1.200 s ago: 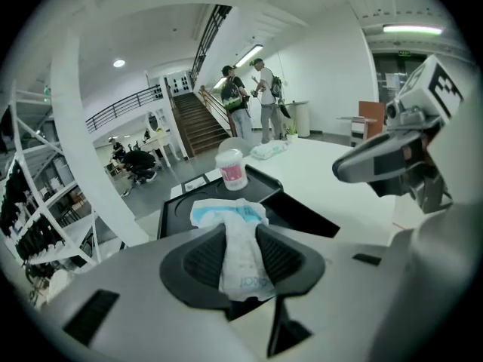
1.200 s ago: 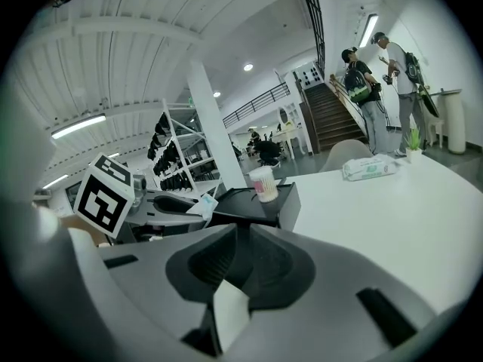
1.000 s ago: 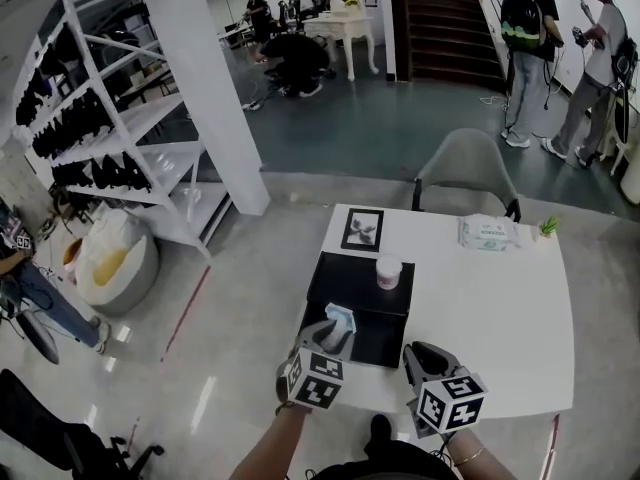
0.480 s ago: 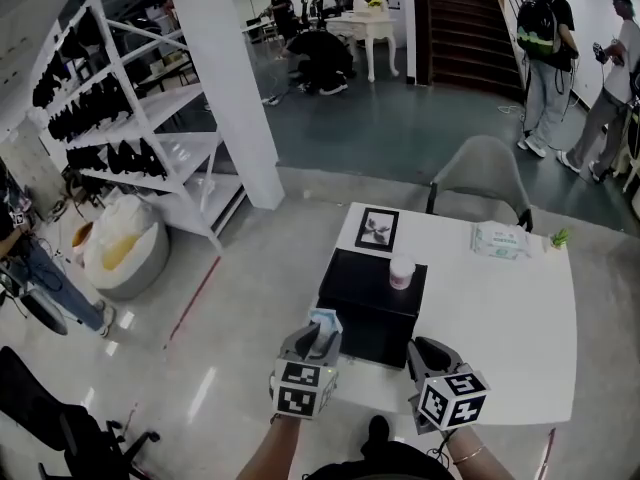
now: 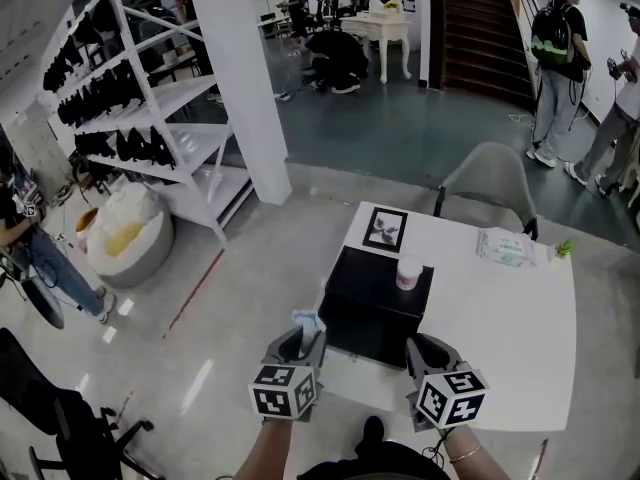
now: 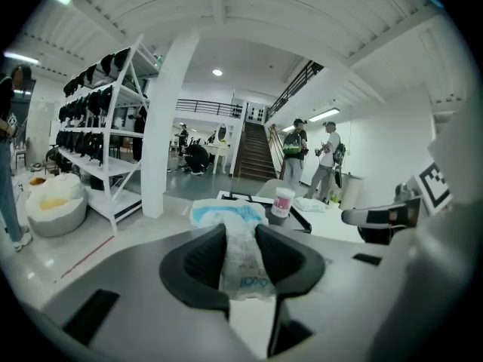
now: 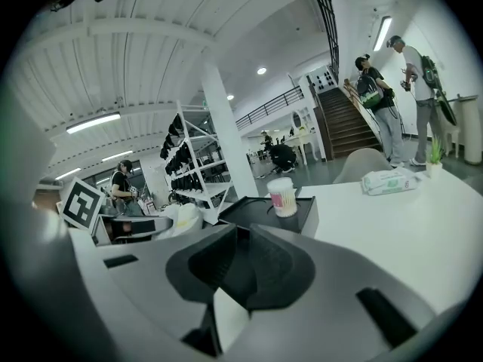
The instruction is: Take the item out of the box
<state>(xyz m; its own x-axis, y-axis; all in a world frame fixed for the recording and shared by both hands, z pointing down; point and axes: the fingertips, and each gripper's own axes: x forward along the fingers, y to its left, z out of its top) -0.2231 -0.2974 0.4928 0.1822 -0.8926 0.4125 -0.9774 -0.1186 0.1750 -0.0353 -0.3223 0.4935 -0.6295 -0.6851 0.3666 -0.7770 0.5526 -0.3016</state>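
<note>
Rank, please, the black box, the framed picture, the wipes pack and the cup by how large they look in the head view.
1. black box
2. framed picture and wipes pack: too alike to rank
3. cup

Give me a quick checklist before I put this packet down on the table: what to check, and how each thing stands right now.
1. Grip: the left gripper pinches the packet at its middle. Ok.
2. Packet out of the box: it hangs off the box's left side. Ok.
3. Right gripper free: jaws together, nothing between them. Ok.
4. Room on the table: bare white top right of the box. Ok.
5. Cup on the box: upright, away from both grippers. Ok.
6. Anything left inside the box: its inside is not in view. Cannot tell.
</note>
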